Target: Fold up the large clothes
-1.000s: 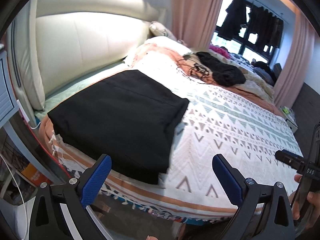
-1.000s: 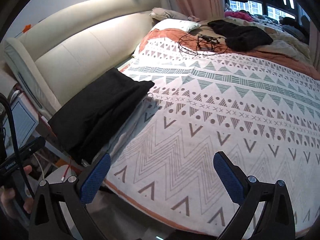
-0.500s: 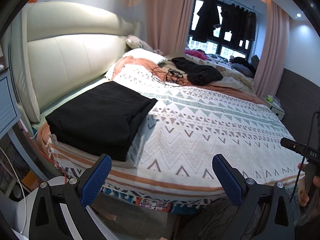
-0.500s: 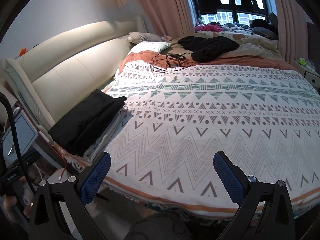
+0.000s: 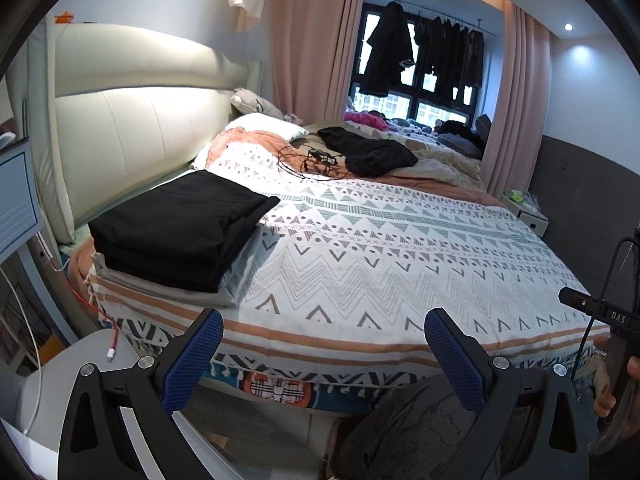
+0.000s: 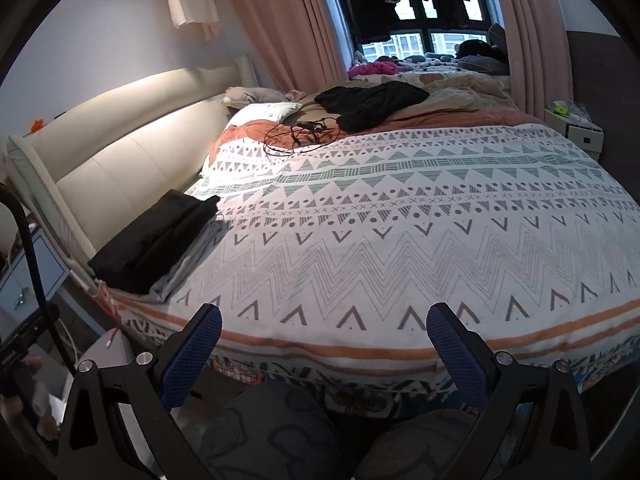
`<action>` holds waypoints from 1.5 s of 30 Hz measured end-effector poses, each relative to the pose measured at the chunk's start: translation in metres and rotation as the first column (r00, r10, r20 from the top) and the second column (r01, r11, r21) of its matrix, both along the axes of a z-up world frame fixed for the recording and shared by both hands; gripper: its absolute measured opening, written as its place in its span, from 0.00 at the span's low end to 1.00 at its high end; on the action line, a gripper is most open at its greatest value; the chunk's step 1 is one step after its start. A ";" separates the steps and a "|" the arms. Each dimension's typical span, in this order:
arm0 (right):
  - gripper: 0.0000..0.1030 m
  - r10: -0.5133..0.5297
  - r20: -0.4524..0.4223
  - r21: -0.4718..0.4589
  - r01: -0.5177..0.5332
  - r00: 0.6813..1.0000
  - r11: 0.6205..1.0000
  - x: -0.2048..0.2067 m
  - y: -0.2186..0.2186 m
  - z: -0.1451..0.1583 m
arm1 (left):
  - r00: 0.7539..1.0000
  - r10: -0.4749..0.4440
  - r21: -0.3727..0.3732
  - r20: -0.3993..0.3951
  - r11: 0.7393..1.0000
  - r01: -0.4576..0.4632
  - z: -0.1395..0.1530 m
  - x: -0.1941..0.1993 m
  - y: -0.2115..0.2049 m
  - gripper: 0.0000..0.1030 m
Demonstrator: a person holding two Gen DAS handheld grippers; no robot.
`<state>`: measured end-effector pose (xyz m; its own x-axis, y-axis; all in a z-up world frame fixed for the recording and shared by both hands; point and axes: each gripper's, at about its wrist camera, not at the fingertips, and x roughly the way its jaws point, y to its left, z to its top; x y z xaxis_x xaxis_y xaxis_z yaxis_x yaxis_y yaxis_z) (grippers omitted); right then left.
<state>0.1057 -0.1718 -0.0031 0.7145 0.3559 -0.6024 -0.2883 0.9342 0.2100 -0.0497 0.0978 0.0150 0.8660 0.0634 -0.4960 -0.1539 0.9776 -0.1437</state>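
Left wrist view: left gripper (image 5: 323,354) held off the foot edge of the bed (image 5: 360,344), jaws wide apart, nothing between the blue pads. Below it, grey patterned fabric that looks like the person's knees (image 5: 400,436). At the right edge, a hand (image 5: 616,380) gripping the other tool's black handle. At lower left, a white round stool (image 5: 60,392) with a red-and-white cable (image 5: 112,354) lying on it. On the bed's near left corner, the folded black garment (image 5: 180,228) sits in a neat stack on a grey folded cloth (image 5: 236,280), next to the cream headboard (image 5: 132,136). A patterned white blanket (image 5: 400,248) covers the rest of the bed. Farther back are tangled black wires (image 5: 310,160), then a loose black garment (image 5: 368,150), and a white pillow (image 5: 264,124). Beyond these are pink curtains (image 5: 312,40) and dark clothes (image 5: 400,56) hanging at the window.

Right wrist view: right gripper (image 6: 324,350) also off the bed edge, jaws spread wide, empty. The folded stack is seen at far left, well apart from it.
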 end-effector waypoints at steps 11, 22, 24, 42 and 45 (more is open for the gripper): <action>0.99 -0.067 0.061 -0.014 0.068 0.996 0.998 -0.055 -0.038 0.005 | 1.000 -0.023 0.017 0.011 1.000 0.023 0.003 -0.026 -0.027 0.98; 0.99 -0.079 0.086 0.008 0.078 0.993 0.997 -0.064 -0.048 0.003 | 0.998 -0.043 0.017 0.038 0.999 0.043 0.012 -0.031 -0.040 0.98; 0.99 -0.079 0.085 0.014 0.078 0.993 0.997 -0.064 -0.047 0.002 | 0.998 -0.041 0.018 0.047 0.999 0.040 0.015 -0.032 -0.040 0.98; 0.99 -0.088 0.096 0.032 0.085 0.992 0.996 -0.054 -0.053 -0.001 | 0.999 -0.019 0.046 0.051 0.999 0.017 0.020 -0.018 -0.047 0.98; 0.99 -0.091 0.095 0.035 0.088 0.991 0.996 -0.052 -0.055 -0.001 | 0.998 -0.026 0.048 0.051 0.999 0.024 0.020 -0.015 -0.049 0.98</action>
<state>0.0536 -0.2269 -0.0037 0.7986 0.3052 -0.5188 -0.2244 0.9507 0.2138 -0.0652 0.0485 0.0355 0.8921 0.0636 -0.4473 -0.1227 0.9869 -0.1045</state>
